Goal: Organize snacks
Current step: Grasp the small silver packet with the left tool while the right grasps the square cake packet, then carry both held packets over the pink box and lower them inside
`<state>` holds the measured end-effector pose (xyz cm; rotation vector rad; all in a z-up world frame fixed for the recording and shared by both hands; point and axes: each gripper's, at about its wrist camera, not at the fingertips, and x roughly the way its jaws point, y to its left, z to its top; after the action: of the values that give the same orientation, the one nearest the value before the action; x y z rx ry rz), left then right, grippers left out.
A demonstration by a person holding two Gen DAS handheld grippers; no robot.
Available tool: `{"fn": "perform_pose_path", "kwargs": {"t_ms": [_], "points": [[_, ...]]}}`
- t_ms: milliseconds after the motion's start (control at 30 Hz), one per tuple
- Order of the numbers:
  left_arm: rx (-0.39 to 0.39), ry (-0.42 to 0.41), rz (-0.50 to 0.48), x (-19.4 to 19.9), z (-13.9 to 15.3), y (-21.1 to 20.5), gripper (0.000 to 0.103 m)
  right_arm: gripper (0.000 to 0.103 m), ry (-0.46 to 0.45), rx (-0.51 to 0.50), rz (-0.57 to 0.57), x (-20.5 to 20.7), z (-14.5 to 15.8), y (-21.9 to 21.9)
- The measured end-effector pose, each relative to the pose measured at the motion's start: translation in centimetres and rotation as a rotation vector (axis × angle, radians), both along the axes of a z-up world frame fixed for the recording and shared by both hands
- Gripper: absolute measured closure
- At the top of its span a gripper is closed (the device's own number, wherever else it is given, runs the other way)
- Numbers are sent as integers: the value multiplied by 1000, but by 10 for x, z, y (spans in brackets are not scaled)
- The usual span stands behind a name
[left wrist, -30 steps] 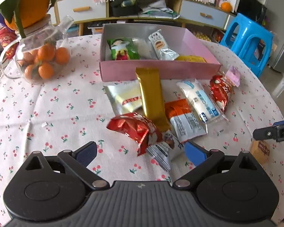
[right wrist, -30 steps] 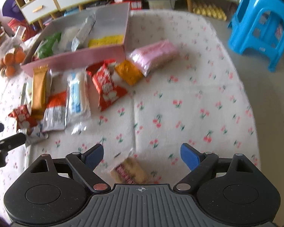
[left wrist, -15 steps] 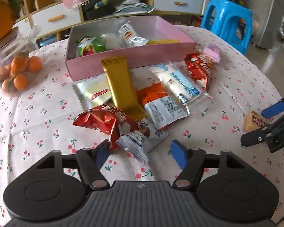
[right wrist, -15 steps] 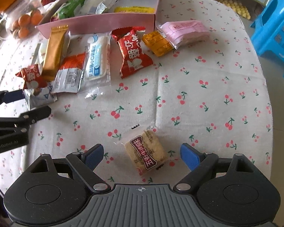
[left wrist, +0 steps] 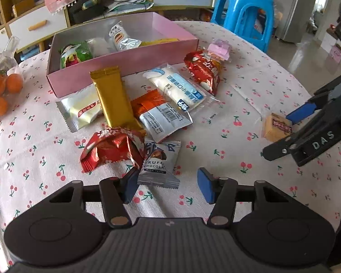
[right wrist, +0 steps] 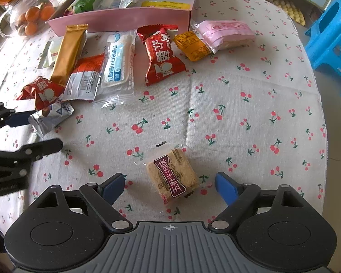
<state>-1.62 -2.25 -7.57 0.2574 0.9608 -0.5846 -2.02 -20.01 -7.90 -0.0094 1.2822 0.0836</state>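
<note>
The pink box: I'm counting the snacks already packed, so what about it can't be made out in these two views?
- Left wrist view: the pink box's near wall hides the lower parts of the snacks inside it.
- Right wrist view: the top edge cuts off the far part of the box.
- Yellow packet: mostly behind the wall in both views, print unreadable.
- So no full count.

I see the pink box [left wrist: 125,62] open on the cherry-print cloth, holding a green pack [left wrist: 73,53], a silver pack [left wrist: 122,39] and a yellow one. Loose snacks lie flat before it: gold bar [left wrist: 112,99], white roll [left wrist: 176,88], two red packs, chocolate sachet [left wrist: 160,163]. A biscuit [right wrist: 172,175] lies well apart.
</note>
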Motion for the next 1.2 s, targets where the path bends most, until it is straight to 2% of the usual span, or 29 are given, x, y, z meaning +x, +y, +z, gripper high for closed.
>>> {"fn": "perform_pose_path", "kwargs": {"t_ms": [133, 167, 333, 567, 767, 1000, 1200], "points": [[21, -10, 26, 3, 1, -2, 66, 30, -9, -19, 17, -2, 1, 2], [26, -7, 35, 4, 1, -1, 69, 36, -12, -19, 21, -3, 2, 3], [18, 16, 51, 5, 4, 4, 70, 68, -26, -4, 33, -3, 7, 3], [0, 47, 54, 3, 10, 8, 71, 68, -41, 8, 38, -1, 10, 7], [-42, 65, 68, 5, 22, 15, 71, 68, -73, 80, -1, 7, 23, 2], [-134, 63, 114, 14, 42, 22, 74, 68, -140, 183, -34, 29, 50, 4], [-207, 81, 158, 25, 52, 25, 76, 68, -151, 262, -84, 51, 56, 6]]}}
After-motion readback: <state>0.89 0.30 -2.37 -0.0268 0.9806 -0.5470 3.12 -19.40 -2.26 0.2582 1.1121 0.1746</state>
